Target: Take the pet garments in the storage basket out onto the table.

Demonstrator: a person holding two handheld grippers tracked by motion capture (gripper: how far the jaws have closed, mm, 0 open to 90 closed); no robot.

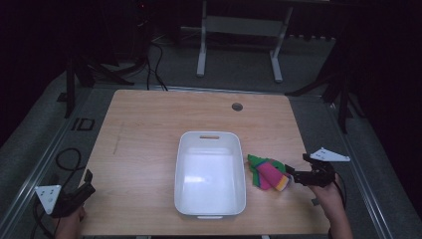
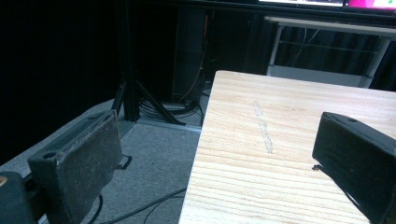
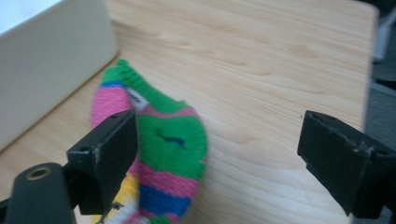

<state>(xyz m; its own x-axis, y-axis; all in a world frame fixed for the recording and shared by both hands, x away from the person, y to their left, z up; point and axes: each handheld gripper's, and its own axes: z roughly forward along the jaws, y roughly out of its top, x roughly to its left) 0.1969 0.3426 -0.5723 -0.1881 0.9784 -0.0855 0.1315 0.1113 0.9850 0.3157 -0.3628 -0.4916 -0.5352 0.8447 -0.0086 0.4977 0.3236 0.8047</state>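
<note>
Right gripper view puts us right at the action: the right gripper [image 3: 219, 154] has its jaws spread wide, nothing pinched, one black jaw at lower left of the frame and the other at lower right. Between them, hugging the left jaw, lies a striped sock [image 3: 161, 154], green, pink and blue, flat on the bench [image 3: 280, 74], and part of it slips behind that left jaw. Up in the upper left corner sits the pale wall of the white tub [image 3: 51, 65], just beside the sock's green tip. Over to the left gripper view now, and the left gripper [image 2: 215, 163] is gaping too, jaws far apart with nothing between them but the bench edge and the grey carpet floor [image 2: 149, 163] below; a pale streak [image 2: 263, 128] marks the wood at centre frame. From the high view, the tub [image 1: 183, 169] sits in the middle of the bench [image 1: 149, 129], the sock [image 1: 268, 173] just right of it, the right gripper [image 1: 293, 175] close against the sock, and the left gripper [image 1: 88, 183] is well apart at the lower left corner of the bench.
</note>
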